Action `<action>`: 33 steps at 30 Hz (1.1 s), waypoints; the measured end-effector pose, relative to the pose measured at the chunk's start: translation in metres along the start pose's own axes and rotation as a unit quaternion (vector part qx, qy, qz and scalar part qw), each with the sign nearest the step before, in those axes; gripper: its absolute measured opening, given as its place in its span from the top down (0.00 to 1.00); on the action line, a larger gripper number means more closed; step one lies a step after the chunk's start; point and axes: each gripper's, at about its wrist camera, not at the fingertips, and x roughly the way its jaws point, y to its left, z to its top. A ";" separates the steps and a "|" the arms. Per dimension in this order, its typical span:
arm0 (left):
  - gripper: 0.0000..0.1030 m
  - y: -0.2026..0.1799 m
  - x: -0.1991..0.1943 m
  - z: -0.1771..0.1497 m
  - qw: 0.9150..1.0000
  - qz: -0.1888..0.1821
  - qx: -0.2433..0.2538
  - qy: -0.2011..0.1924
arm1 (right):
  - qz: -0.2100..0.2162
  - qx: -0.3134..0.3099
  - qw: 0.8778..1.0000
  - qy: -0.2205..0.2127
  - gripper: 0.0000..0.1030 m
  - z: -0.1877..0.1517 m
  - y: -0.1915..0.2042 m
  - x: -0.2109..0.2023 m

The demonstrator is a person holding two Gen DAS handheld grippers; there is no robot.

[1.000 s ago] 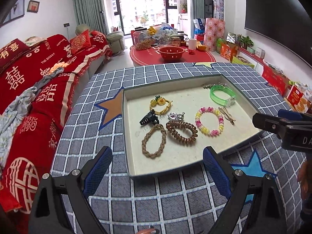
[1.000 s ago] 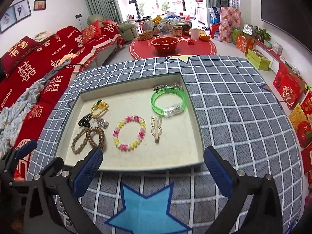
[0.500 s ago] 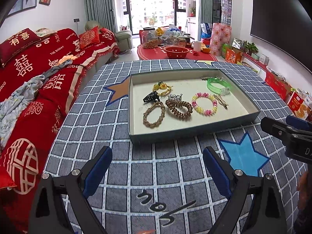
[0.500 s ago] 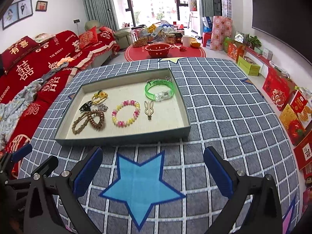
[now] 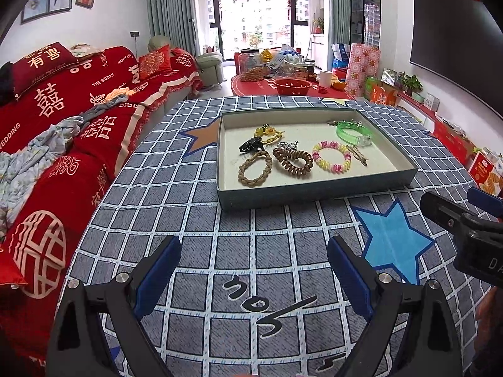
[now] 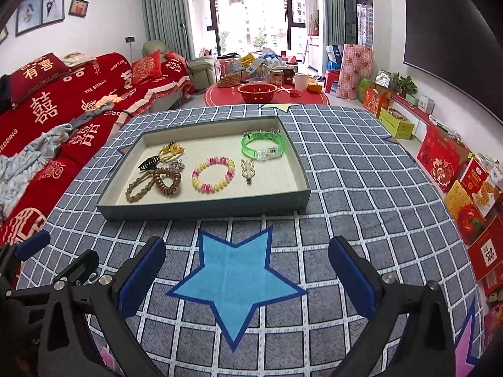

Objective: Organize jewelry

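Observation:
A shallow grey-blue tray [image 5: 317, 193] [image 6: 201, 210] sits on the checked tablecloth. In it lie a green bangle [image 5: 353, 132] [image 6: 263, 147], a pink-and-yellow bead bracelet [image 5: 331, 156] [image 6: 213, 174], a gold rabbit clip [image 6: 247, 169], a brown coil hair tie [image 5: 292, 161] [image 6: 166, 180], a braided brown band [image 5: 254, 168] [image 6: 138, 186], a black claw clip [image 5: 251, 144] and a yellow charm bracelet [image 5: 268, 133]. My left gripper [image 5: 253, 271] and my right gripper [image 6: 246, 275] are both open and empty, well short of the tray's near wall.
A red sofa [image 5: 56, 119] with a crumpled cloth runs along the table's left side. Red gift boxes [image 6: 465, 188] line the floor to the right. A low red table with a red bowl [image 6: 257, 91] stands beyond the far edge.
Both grippers have drawn back from the tray toward the table's near side. The tray now looks farther away. Both stay open, and the items in the tray have not moved.

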 end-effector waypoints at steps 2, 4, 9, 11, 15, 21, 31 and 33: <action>0.00 0.000 0.000 -0.001 1.000 0.000 0.000 0.001 | -0.002 0.002 1.000 -0.001 0.00 -0.001 -0.001 -0.001; 0.00 -0.001 0.000 -0.002 1.000 0.001 0.000 0.001 | -0.003 0.003 1.000 -0.003 0.00 -0.002 -0.002 -0.002; 0.00 -0.001 -0.001 -0.003 1.000 0.002 0.000 0.000 | -0.005 -0.001 1.000 -0.008 0.00 -0.002 -0.002 -0.004; 0.00 -0.002 0.000 -0.003 1.000 0.003 0.000 0.001 | -0.004 -0.001 1.000 -0.008 0.00 -0.002 -0.002 -0.003; 0.00 -0.002 0.000 -0.003 1.000 0.003 0.000 0.001 | -0.001 -0.001 1.000 -0.008 0.00 -0.002 -0.002 -0.003; 0.00 -0.002 0.000 -0.003 1.000 0.003 -0.001 0.002 | -0.002 -0.001 1.000 -0.008 0.00 -0.002 -0.002 -0.003; 0.00 -0.001 0.000 -0.003 1.000 0.004 -0.001 0.002 | -0.001 -0.001 1.000 -0.007 0.00 -0.002 -0.001 -0.003; 0.00 -0.002 0.000 -0.003 1.000 0.004 -0.001 0.001 | -0.001 -0.002 1.000 -0.008 0.00 -0.002 -0.001 -0.003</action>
